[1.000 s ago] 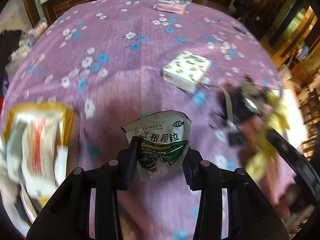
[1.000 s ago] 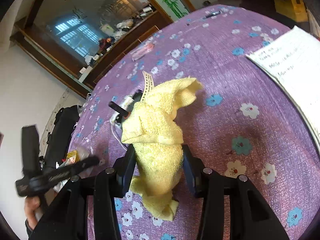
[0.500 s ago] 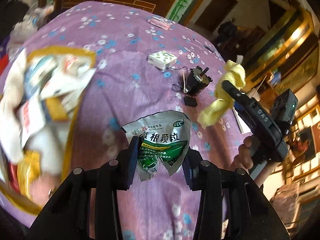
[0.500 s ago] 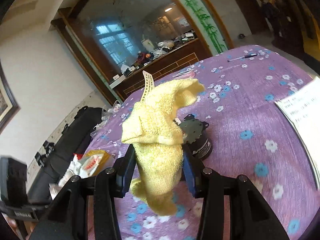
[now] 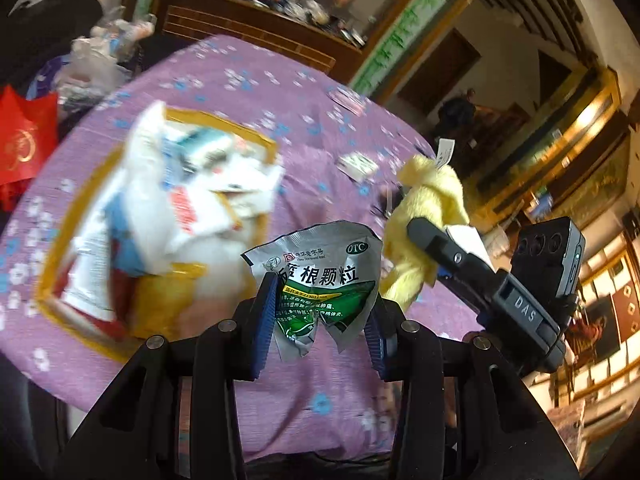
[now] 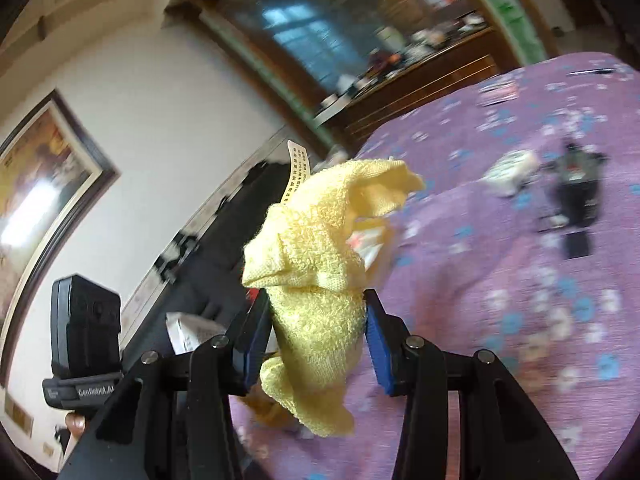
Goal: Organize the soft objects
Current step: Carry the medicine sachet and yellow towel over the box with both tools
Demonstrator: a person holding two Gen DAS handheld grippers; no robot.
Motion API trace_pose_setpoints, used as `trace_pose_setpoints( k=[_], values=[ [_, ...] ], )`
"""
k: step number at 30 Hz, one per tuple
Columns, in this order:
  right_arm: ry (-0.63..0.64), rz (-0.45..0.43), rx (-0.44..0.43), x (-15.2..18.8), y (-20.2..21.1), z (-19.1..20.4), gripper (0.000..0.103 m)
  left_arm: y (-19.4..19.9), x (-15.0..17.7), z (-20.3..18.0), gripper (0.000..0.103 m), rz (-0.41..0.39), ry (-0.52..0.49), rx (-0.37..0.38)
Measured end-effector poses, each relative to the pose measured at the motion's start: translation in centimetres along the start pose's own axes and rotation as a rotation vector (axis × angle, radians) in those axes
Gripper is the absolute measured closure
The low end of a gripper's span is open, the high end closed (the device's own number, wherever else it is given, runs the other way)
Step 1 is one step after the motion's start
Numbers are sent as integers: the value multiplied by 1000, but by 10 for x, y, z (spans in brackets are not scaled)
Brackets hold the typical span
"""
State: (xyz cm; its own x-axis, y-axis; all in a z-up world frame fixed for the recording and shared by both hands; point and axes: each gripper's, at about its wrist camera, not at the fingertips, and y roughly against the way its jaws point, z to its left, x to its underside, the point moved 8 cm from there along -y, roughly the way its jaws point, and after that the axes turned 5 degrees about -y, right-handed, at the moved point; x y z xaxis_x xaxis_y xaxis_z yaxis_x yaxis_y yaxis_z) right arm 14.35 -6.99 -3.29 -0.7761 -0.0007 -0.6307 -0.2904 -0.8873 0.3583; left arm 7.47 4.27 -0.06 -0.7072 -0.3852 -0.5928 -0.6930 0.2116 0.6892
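Left gripper [image 5: 320,316] is clamped on a silver-green medicine sachet [image 5: 320,276], right gripper [image 6: 318,332] squeezes a yellow towel [image 6: 320,272], both held up over the purple floral tablecloth [image 5: 256,92].

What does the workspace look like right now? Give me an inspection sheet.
Surface: purple floral tablecloth, round table.
Job's things: silver-green medicine sachet and yellow towel, both held in the air; yellow-rimmed tray piled with packets.
Clutter: black motor-like device, small white box.
Grippers: left gripper shut on sachet; right gripper shut on towel.
Cables: nothing seen clearly.
Surroundings: wooden cabinet, red bag.
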Motion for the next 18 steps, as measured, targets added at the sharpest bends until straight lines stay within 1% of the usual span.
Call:
trace_pose_setpoints(
  k=[3,5,7,10,15,18],
  values=[
    [29,52,-11,4,-28,16,59,14,-7,24,64,-33,32,-23],
    [44,84,-3,3,-48,22,59,19,-12,43,64,-52,47,-56],
    [56,112,5,-2,-69,26,59,19,-15,59,64,-49,51,-86],
    [97,138,33,-6,-94,29,59,19,-18,79,64,-51,63,-110],
    [122,189,63,-11,-139,28,59,8,-13,106,64,-24,74,-155],
    [122,219,70,-3,-153,28,59,-5,-7,113,64,8,72,-170]
  ],
)
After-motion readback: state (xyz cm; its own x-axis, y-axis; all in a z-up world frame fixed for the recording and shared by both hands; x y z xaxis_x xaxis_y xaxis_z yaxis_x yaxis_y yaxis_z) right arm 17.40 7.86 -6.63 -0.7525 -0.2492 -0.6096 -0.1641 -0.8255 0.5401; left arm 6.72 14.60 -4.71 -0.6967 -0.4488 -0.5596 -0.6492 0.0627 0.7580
